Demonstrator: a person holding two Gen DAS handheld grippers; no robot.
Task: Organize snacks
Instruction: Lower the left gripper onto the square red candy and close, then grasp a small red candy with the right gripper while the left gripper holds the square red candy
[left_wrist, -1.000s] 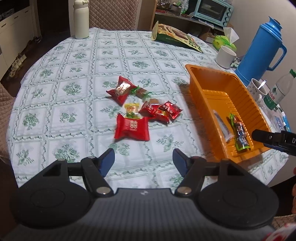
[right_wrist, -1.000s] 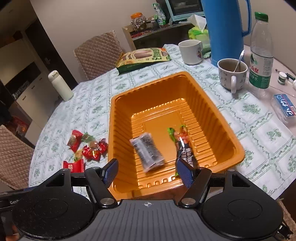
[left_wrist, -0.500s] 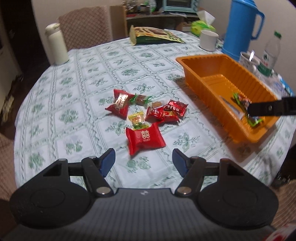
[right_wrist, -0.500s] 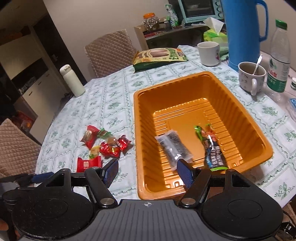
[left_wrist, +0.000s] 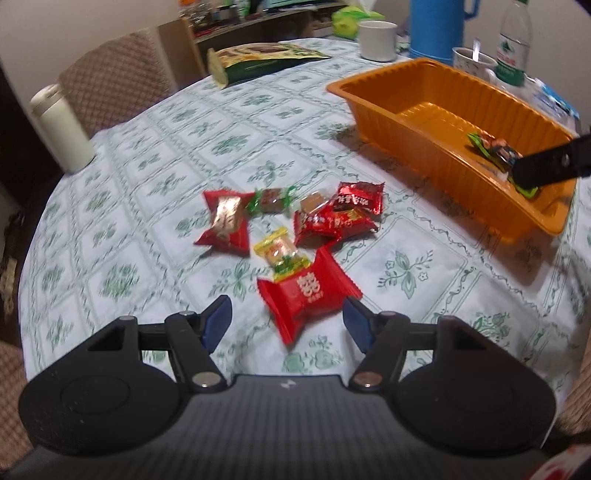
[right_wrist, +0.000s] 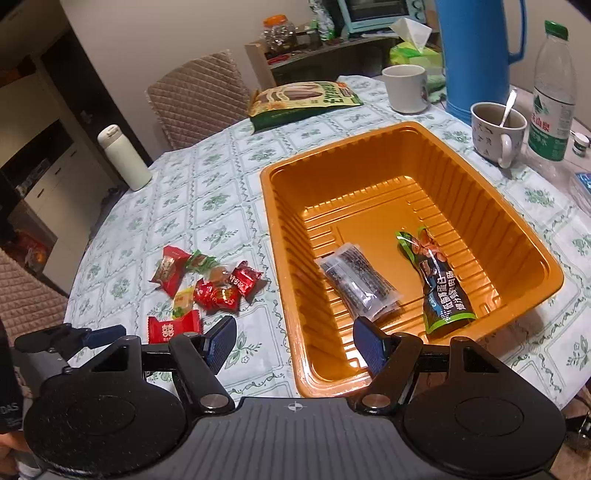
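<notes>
Several wrapped snacks lie bunched on the patterned tablecloth. Nearest me is a big red packet (left_wrist: 308, 293) (right_wrist: 174, 328), and my left gripper (left_wrist: 287, 320) hangs open just above its near end, pads apart and touching nothing. Behind it lie a yellow sweet (left_wrist: 280, 254), a red-and-gold packet (left_wrist: 225, 218), a green-wrapped sweet (left_wrist: 271, 199) and small red packets (left_wrist: 341, 214). The orange tray (right_wrist: 546, 266) (left_wrist: 413, 122) holds a clear dark packet (right_wrist: 356, 284) and a green-black pouch (right_wrist: 441, 288). My right gripper (right_wrist: 293, 341) is open and empty over the tray's near left corner.
A blue thermos (right_wrist: 476, 55), a mug with a spoon (right_wrist: 496, 131), a water bottle (right_wrist: 552, 92) and a white cup (right_wrist: 404, 88) stand behind the tray. A green snack bag (right_wrist: 303, 99) and a white flask (right_wrist: 123, 157) are farther back, with padded chairs around.
My left gripper has rolled and dropped toward the big red packet, which now sits close between its fingers. The right gripper slid left along the tray's near edge, then held still.
</notes>
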